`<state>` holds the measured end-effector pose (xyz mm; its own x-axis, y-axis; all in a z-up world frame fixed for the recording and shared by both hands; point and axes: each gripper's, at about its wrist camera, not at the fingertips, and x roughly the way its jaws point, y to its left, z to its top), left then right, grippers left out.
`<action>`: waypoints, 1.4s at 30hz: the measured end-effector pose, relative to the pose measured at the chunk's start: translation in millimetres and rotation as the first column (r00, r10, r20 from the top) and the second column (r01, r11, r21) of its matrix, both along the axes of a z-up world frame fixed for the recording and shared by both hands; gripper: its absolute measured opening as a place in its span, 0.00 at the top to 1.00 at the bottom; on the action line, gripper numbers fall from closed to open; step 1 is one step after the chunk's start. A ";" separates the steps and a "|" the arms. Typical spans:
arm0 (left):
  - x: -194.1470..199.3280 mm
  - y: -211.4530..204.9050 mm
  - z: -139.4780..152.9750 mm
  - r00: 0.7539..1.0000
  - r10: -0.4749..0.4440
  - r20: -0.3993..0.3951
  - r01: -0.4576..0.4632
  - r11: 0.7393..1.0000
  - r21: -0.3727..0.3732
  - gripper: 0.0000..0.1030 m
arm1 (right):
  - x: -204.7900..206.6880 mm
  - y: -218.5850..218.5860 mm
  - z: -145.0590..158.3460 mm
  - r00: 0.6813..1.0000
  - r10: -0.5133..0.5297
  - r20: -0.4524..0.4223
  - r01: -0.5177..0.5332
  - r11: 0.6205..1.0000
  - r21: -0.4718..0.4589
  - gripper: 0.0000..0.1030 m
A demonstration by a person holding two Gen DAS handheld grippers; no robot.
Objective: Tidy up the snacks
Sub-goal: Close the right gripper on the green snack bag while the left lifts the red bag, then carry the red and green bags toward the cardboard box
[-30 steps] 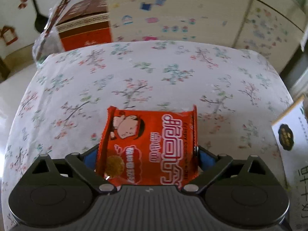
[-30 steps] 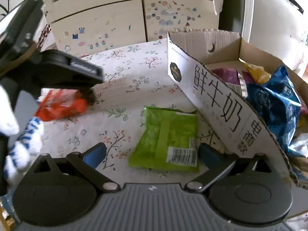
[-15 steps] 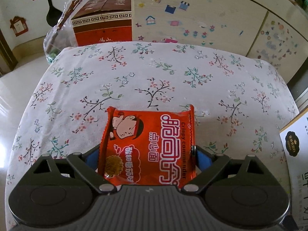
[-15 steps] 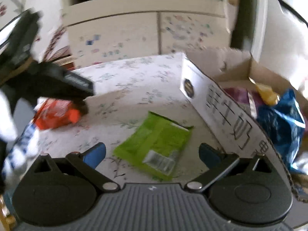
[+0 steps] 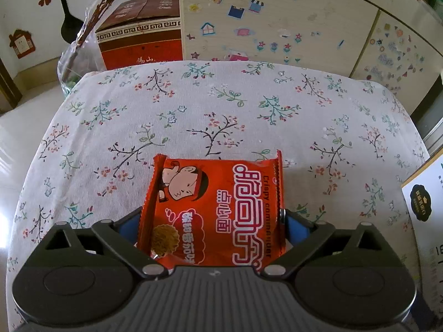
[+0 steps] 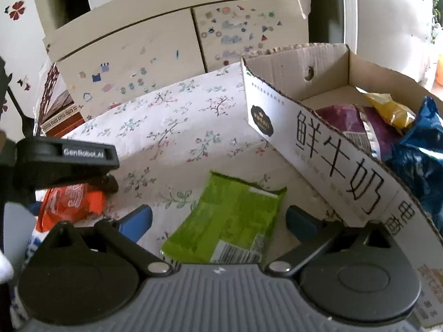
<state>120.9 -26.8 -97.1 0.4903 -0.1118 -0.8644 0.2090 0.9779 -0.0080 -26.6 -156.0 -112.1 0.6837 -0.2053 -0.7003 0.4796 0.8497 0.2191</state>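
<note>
Orange-red snack packet point(image 5: 213, 210), green packet point(image 6: 229, 221), white floral-patterned tablecloth point(image 5: 221, 110).

Two snack packets on the table: one red packet point(image 5: 213, 210), one green packet point(image 6: 229, 221).

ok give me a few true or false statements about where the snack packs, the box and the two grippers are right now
1. The orange snack pack lies between the fingers of the left gripper. True.
2. The green snack pack is already inside the cardboard box. False: it lies on the floral tablecloth, outside the box, in front of the right gripper.
3. The cardboard box holds no snacks. False: a blue bag, a purple bag and a yellow bag are in it.
4. The right gripper's jaws stand wide apart with neither pad touching the green pack. True.
5. The box stands to the right of the green pack in the right wrist view. True.
</note>
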 end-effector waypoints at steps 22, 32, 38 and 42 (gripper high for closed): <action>-68.9 16.2 47.3 0.998 0.023 0.060 -0.019 0.998 -0.063 0.25 | -24.0 -7.0 27.1 0.984 0.174 0.039 -0.172 0.985 -0.032 0.44; -127.8 26.9 77.9 0.991 0.007 0.133 0.009 0.993 -0.120 0.25 | -70.1 -16.7 74.1 0.961 0.252 0.115 -0.240 0.965 -0.105 0.44; -165.9 31.9 82.6 0.988 -0.007 0.157 0.028 0.991 -0.132 0.25 | -102.0 -22.1 93.2 0.947 0.284 0.149 -0.265 0.955 -0.133 0.44; -183.6 37.3 81.1 0.988 0.001 0.157 0.023 0.989 -0.149 0.25 | -119.8 -25.8 98.1 0.940 0.301 0.157 -0.285 0.951 -0.120 0.44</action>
<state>-62.7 10.4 -16.0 0.6158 -0.2399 -0.7505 0.2297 0.9658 -0.1202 -146.4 -181.8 -14.0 0.8313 -0.0369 -0.5546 0.1684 0.9676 0.1881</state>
